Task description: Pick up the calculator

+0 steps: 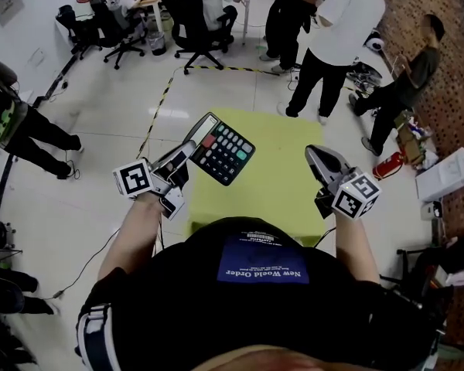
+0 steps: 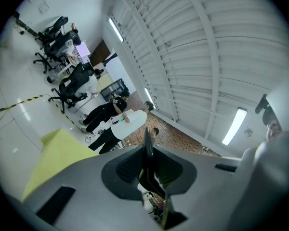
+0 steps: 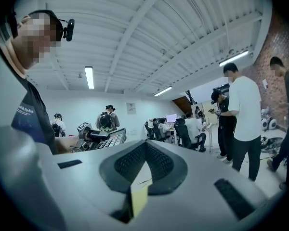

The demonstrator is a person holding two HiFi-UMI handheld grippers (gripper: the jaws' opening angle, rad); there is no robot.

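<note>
Left tongs (image 1: pixel 187 154) are clamped on the calculator (image 1: pixel 223 151). In the left gripper view the pads press from both sides on a thin dark edge (image 2: pixel 147 138), which is the calculator seen end-on. The grip is at one corner, so most of the body juts out past the tips, keys up and tilted. Right tongs (image 1: pixel 319 159) have their jaws together with nothing between them. The right gripper view shows only a sliver of the table through the gap below the meeting tips.

As for the task, the pick-up looks done. The calculator hangs in the air off the left tongs and touches nothing else, with the yellow-green table (image 1: pixel 278 184) below it. What is left, by my reading, is only to keep the grip firm, since a corner hold on a flat, overhanging body could let it swing or slip.

From the right tongs the calculator lies well off to the left, at about the same height, and they play no part in holding it. Beyond both tongs, past the table, people stand and sit at desks.
</note>
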